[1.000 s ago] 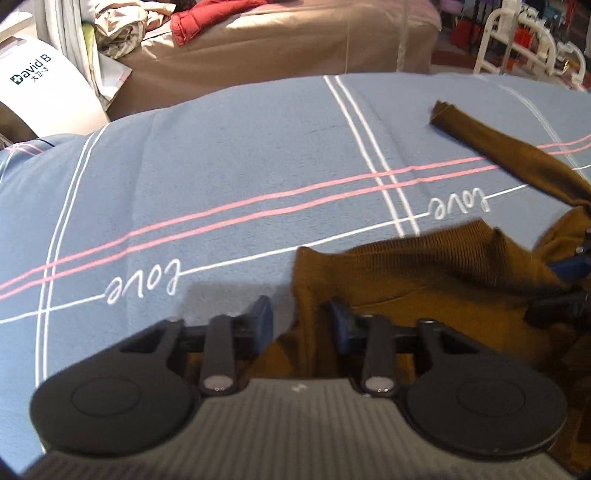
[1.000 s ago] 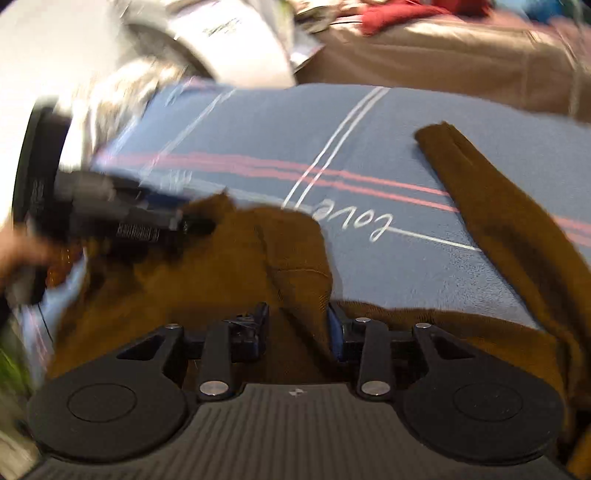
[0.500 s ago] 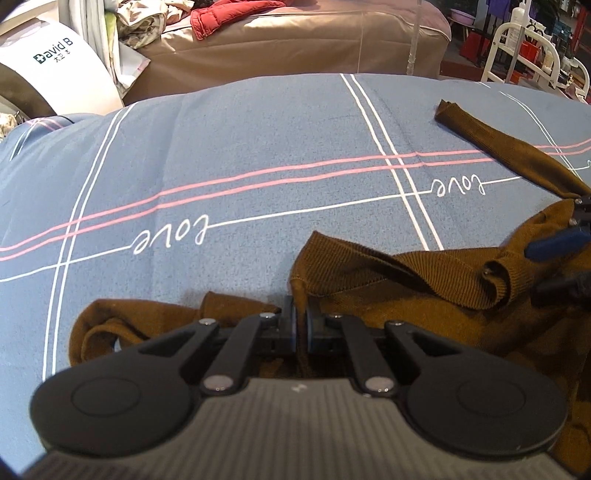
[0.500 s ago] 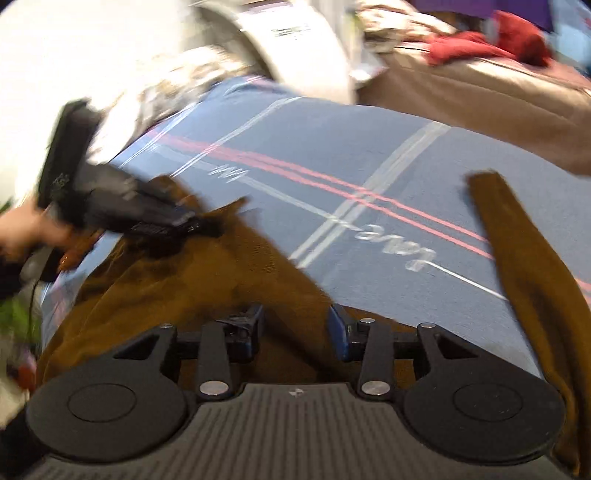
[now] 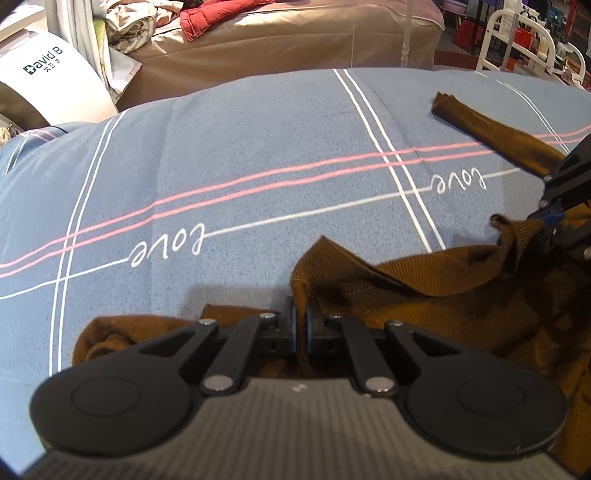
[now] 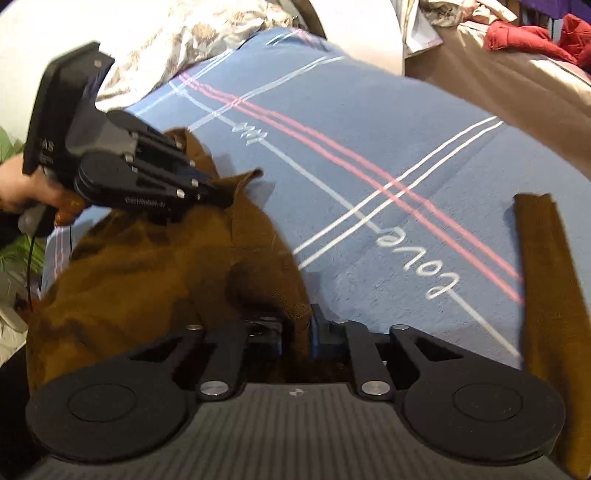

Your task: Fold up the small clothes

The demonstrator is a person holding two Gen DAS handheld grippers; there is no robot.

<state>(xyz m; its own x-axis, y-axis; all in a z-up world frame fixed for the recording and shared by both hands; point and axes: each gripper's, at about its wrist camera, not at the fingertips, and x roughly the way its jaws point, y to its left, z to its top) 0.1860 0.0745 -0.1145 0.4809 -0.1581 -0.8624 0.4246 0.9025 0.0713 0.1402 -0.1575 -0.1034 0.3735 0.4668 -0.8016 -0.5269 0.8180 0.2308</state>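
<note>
A brown knit sweater (image 5: 424,291) lies crumpled on a blue bedsheet (image 5: 221,155); it also shows in the right wrist view (image 6: 155,266). My left gripper (image 5: 302,328) is shut on an edge of the sweater and lifts it a little. My right gripper (image 6: 297,332) is shut on another part of the same edge. One sleeve (image 5: 491,133) stretches out flat to the far right, also seen in the right wrist view (image 6: 546,280). The left gripper (image 6: 218,194) shows from the right wrist view, the right gripper (image 5: 546,225) from the left.
The sheet has white and pink stripes and the word "love" (image 5: 166,247). A brown sofa (image 5: 280,40) with a red garment (image 5: 218,11) stands behind. A white appliance (image 5: 48,85) is at far left. A white rack (image 5: 524,40) stands at far right.
The left gripper closed on the sweater edge a second ago and holds it. The right gripper has shut on the sweater edge and swung left; the fabric is drawn up between both.
</note>
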